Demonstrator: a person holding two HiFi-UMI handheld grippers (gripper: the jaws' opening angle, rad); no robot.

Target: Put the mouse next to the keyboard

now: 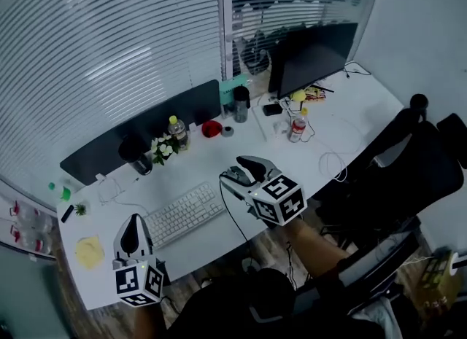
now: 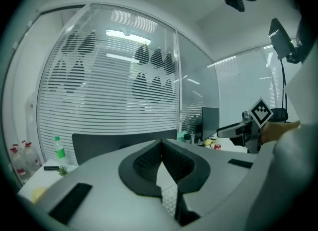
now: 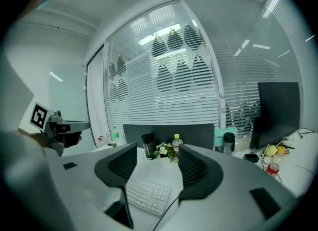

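The white keyboard point(image 1: 186, 213) point(image 3: 146, 195) lies near the front edge of the white desk point(image 1: 219, 157). My right gripper point(image 1: 244, 170) point(image 3: 154, 168) hovers just right of the keyboard, jaws apart, with nothing showing between the pads. A dark cable point(image 1: 235, 222) point(image 3: 166, 210) runs from under it over the desk's front edge. I cannot make out the mouse itself. My left gripper point(image 1: 133, 230) point(image 2: 160, 148) hangs at the keyboard's left end, shut and empty, with keyboard keys point(image 2: 170, 200) showing below its pads.
Along the back stand a dark partition point(image 1: 146, 130), black cup point(image 1: 139, 159), flowers point(image 1: 164, 148), yellow-capped bottle point(image 1: 177, 132), tumbler point(image 1: 241, 104), monitor point(image 1: 314, 57) and red can point(image 1: 295, 130). A black chair point(image 1: 408, 155) stands at right. A yellow thing point(image 1: 89, 251) lies front left.
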